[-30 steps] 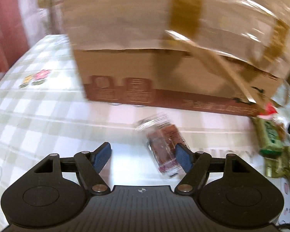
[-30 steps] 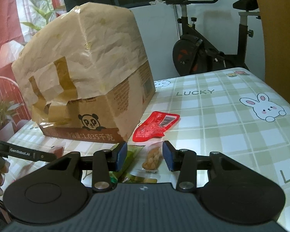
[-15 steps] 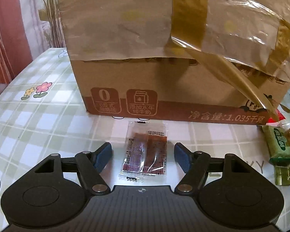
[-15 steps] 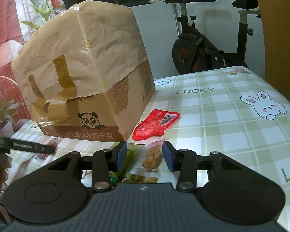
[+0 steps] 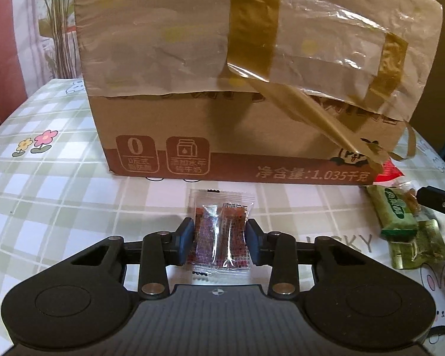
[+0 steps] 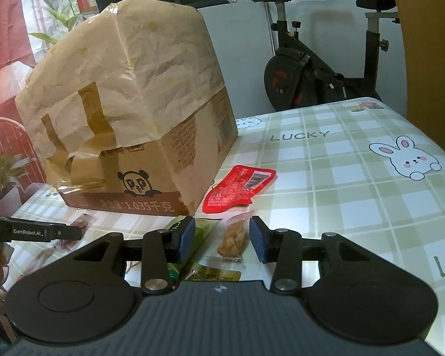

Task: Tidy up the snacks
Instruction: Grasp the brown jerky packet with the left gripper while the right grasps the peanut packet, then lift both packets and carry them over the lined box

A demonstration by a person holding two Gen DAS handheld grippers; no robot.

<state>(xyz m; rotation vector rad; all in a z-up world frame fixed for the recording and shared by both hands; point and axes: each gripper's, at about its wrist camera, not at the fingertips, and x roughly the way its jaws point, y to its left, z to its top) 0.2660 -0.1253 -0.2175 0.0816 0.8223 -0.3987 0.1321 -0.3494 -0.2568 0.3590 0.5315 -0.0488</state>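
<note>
One small clear sachet [image 5: 221, 231] with dark reddish-brown filling lies flat on the tablecloth [image 5: 59, 195], just in front of the cardboard box [image 5: 192, 136], and it now sits squarely between the blue pads of our left gripper [image 5: 219, 241]. Half a second ago those jaws stood wide on either side of it; now they are closing, and the pads appear to touch both crinkled edges of the wrapper, which has begun to buckle lengthwise. We judge the pick is nearly secured, so this snack should soon be ready to lift and sort.

Our right gripper [image 6: 221, 238] has not budged: its jaws stand partly apart around a clear packet of pale nuts [image 6: 233, 238], with no sign of pressing on it. Next to that lie green wrapped bars [image 5: 396, 213] and a glossy red pouch [image 6: 237, 190], all slippery film.

Around them, the box is matte brown card draped with creased kraft paper and peeling shiny tape [image 5: 326, 124]. Beneath everything, the cloth is a smooth green-and-white check printed with rabbits [image 6: 409, 160] and flowers [image 5: 38, 142]. An exercise bike [image 6: 311, 68] stands beyond the table.
</note>
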